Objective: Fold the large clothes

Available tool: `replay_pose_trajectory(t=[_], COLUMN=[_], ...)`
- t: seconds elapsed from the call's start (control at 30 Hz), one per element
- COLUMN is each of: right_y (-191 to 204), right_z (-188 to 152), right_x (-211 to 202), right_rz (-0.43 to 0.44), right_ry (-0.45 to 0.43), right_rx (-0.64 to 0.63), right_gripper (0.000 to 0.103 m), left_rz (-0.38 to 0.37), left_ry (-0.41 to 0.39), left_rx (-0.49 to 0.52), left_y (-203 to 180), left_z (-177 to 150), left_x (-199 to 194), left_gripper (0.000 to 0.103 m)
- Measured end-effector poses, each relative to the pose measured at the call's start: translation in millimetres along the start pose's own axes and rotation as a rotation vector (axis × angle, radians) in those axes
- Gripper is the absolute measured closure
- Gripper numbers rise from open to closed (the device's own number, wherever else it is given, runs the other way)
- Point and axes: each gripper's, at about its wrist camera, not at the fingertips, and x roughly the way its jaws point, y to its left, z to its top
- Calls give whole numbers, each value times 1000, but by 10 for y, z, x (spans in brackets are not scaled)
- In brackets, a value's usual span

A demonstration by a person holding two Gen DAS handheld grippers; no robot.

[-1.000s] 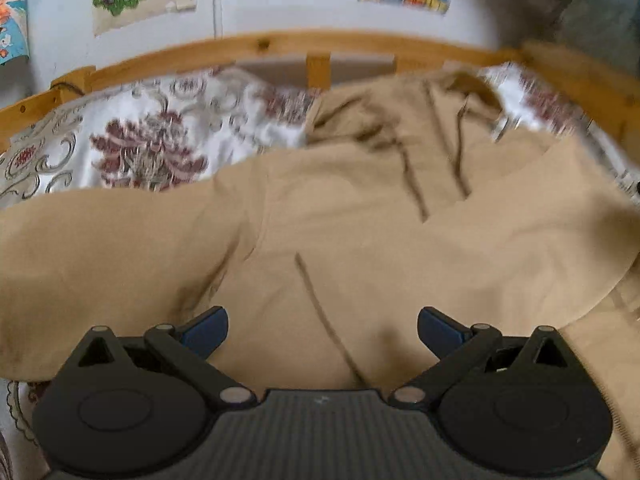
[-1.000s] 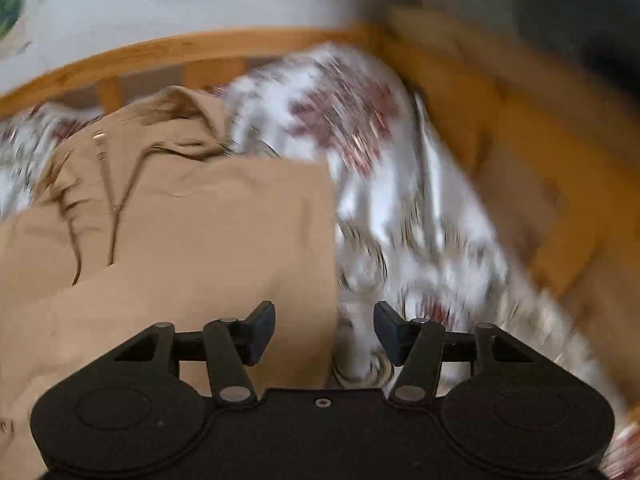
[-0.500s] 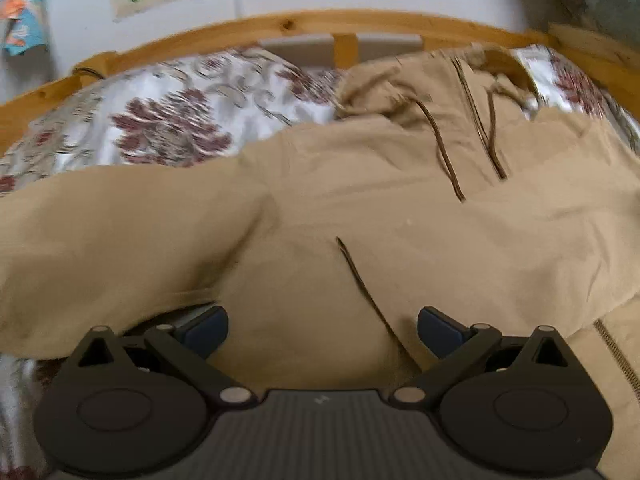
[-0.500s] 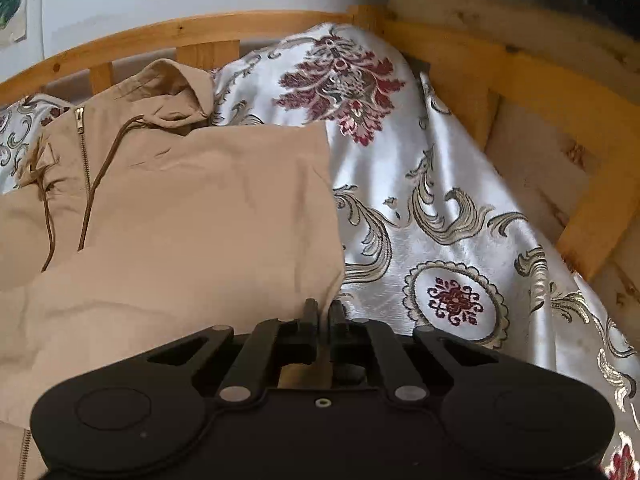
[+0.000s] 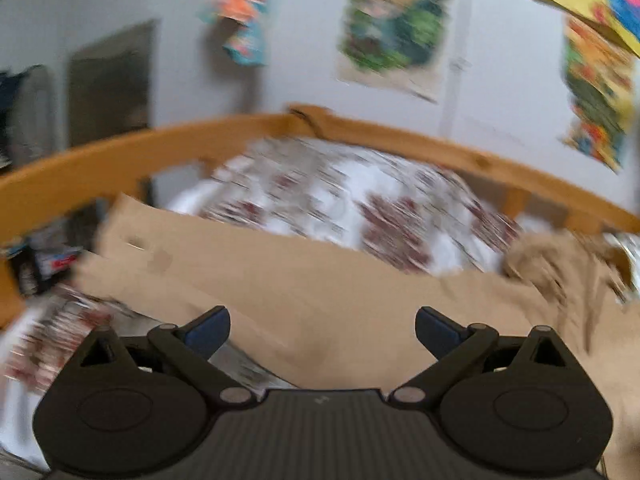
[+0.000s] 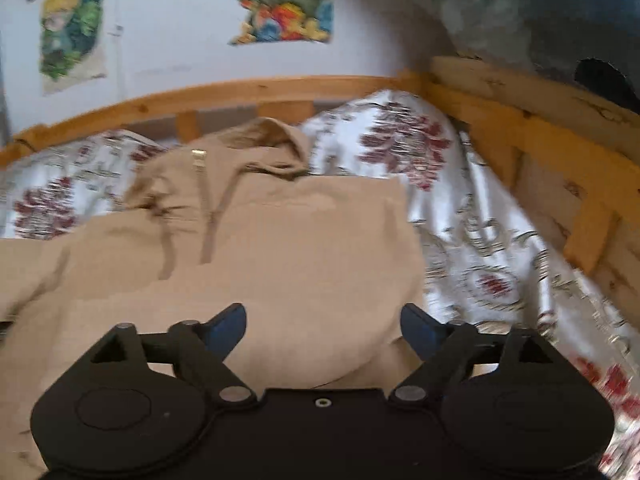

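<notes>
- Across the middle of the right wrist view lies a tan hooded jacket (image 6: 288, 248), spread flat on a floral bedspread (image 6: 480, 248), its hood (image 6: 264, 140) bunched toward the top centre of the frame.
- At the bottom of that view the right gripper (image 6: 322, 326) has its jaws spread wide, with nothing between them; it hangs over the jacket's lower right part.
- Along the right edge and across the upper middle runs a wooden bed frame (image 6: 560, 152); colourful posters (image 6: 280, 0) hang on the white wall above.
- Low in the left wrist view, which is blurred, the left gripper (image 5: 322, 330) is likewise released, jaws apart and empty.
- Beyond it a sleeve (image 5: 248, 268) of the jacket stretches toward the left of the frame, over the bedspread (image 5: 360, 196).
- Whether either gripper touches the cloth I cannot tell.
</notes>
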Motion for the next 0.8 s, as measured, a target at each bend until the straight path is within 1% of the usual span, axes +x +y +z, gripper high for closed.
replay_pose_trajectory(t=[0.07,0.13,0.17,0.23,0.3,0.37,0.43,0.47,0.5,0.53,0.63,0.67,0.7,0.73,0.8], right_y=[156,305,388,529,632,695,730,739,741,741,711,692,664,627,544], right_z=[-55,-96,-117,-141,-165,-188,-230,-252,-282,-307,-397,-426,-454,-477,-511], right_x=[-115,-225,-286,-386,-481,-562,-636,-658,-681,-696,-726,-730,-733,-733,-731], right_rz=[52,100,122,149,173,201,219,227,229,230,233,229,226,221,213], right_ry=[4,1,-1,-11,-16,-25,-34,-34,-31,-29,-23,-22,-22,-21,-18], right_rx=[3,-16,-39,-93,-125,-144,-161,-169,-176,-182,-196,-201,-202,-196,-166], right_gripper=[12,11,10,9,9,9,8,8,8,8,8,8,8,8,8], left_rz=[65,132,170,197,223,237,239,247,259,265,267,262,251,243,194], left_ry=[4,30,47,62,65,97,121,125,119,109,48,25,-3,-15,-68], left_rx=[-75,-189,-263,-357,-413,-451,-485,-498,-505,-509,-500,-483,-461,-445,-404], left_y=[229,519,686,920,1090,1199,1249,1256,1278,1278,1210,1168,1117,1063,922], left_z=[123,212,241,269,289,300,270,250,216,212,203,226,243,289,380], left_x=[17,91,160,253,380,503,575,597,619,621,589,570,539,527,408], left_gripper=[1,1,1,4,7,14,30,33,44,59,83,87,94,99,99])
